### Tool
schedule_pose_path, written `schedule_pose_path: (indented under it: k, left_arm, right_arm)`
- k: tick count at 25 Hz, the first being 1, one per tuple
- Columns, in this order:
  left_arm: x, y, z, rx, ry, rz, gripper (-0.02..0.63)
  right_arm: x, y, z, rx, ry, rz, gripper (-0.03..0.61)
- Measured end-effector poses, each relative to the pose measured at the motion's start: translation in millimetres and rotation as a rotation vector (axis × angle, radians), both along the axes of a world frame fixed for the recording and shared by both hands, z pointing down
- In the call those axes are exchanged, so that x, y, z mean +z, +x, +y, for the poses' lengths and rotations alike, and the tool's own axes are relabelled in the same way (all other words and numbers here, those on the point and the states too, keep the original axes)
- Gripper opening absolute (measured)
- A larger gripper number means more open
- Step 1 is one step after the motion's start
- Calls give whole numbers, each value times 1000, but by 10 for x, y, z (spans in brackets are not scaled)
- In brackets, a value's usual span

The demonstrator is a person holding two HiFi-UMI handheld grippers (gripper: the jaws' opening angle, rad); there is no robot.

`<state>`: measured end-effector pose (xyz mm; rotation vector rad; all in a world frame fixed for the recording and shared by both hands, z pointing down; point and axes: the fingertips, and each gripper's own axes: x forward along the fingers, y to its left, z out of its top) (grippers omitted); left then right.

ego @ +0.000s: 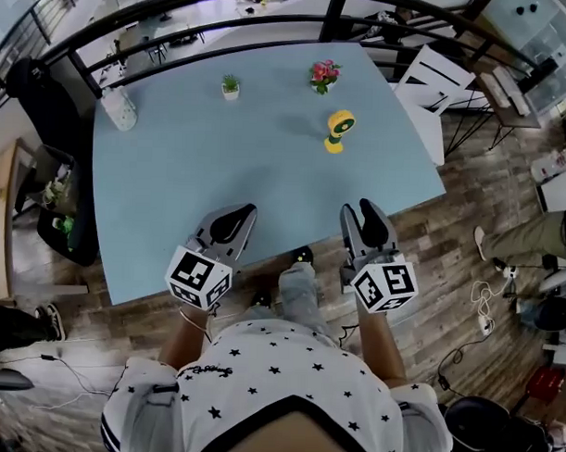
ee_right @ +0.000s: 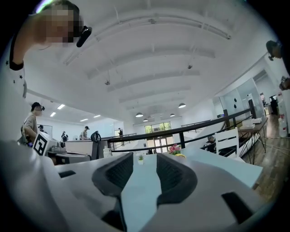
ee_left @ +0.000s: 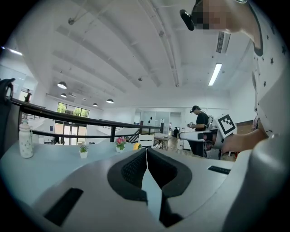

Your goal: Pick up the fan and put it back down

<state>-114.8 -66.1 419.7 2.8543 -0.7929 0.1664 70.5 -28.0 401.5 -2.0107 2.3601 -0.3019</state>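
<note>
Fan (ego: 334, 131) on table (ego: 220, 167) right of centre toward far side, flower pot (ego: 324, 75) behind it, small plant (ego: 230, 87) left of pot, bottle (ego: 120, 108) at far-left corner, railing (ego: 332, 16) behind table, left gripper (ego: 233, 219) and right gripper (ego: 363, 214) side by side over near edge, well apart from fan.

The person holds 2 grippers out in front of the torso, side by side and apart, both pointing forward, away from the body. The left gripper (ego: 246, 210) has its jaws pressed together at the tips, with nothing between them. The right gripper (ego: 358, 207) has its jaws parted around an empty gap. The left forearm (ego: 182, 342) and right forearm (ego: 379, 340) are bare and reach forward from short sleeves.
</note>
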Motion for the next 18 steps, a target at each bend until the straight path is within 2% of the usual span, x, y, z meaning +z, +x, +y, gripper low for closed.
schedule_pose_path:
  k: [9,18]
  left_arm:
    - [27,260,-418,-92,-6,-30,28]
    - [15,438,-739,-170,-3,-56,28]
  right_arm:
    - [346,507,-660,-12,-51,-3,158]
    - [681,844,-1172,-36,-112,3,168]
